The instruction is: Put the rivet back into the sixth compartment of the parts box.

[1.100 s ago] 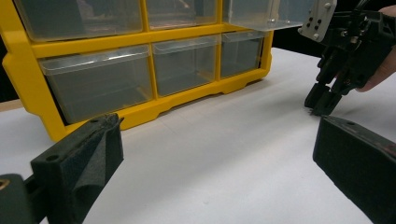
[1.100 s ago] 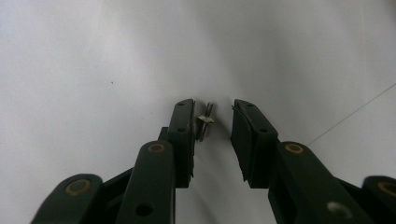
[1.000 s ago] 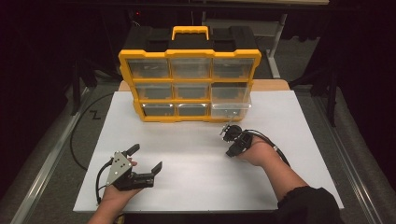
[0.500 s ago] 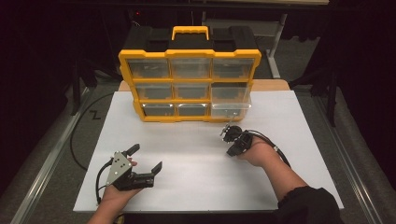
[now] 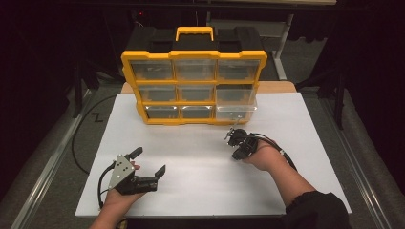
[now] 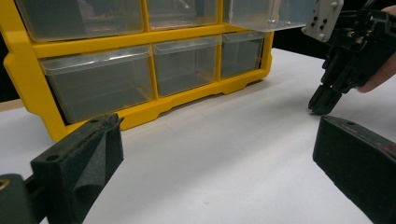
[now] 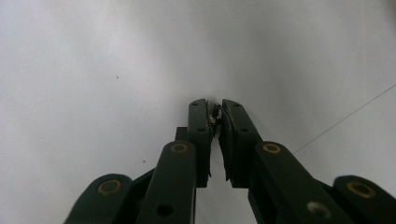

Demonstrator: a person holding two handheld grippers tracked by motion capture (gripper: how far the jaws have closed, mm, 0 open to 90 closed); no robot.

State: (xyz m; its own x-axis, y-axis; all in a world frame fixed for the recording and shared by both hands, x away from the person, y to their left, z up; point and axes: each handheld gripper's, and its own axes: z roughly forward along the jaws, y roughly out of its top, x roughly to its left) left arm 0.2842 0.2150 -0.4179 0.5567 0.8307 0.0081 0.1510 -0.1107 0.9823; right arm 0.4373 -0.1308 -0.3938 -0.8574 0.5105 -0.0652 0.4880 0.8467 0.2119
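A: Since the right gripper (image 7: 215,114) has just been closing, with its two black jaws pinched on a tiny metallic part (image 7: 214,116), perhaps a small screw, the pick-up looks made. That part sits between the jaw tips just above the white board (image 5: 191,191), a little in front of the yellow plastic organiser with clear drawers (image 5: 193,88).

B: And the other hand?

A: Nearest the person, well in front of the organiser and towards its left end, the left gripper (image 5: 149,161) rests on the board with its jaws spread wide and nothing between them.

B: What is left to do?

A: Judging by the clear plastic drawer (image 5: 235,110) standing pulled out at the organiser's lower right, just behind the right gripper, the part probably belongs in it. It remains to be lifted, carried over and released, and the drawer pushed in.

B: The surroundings?

A: The board lies flat on a wooden tabletop (image 5: 282,87) that peeks out behind the organiser. Beyond that, dark floor (image 5: 57,157) and black surroundings.
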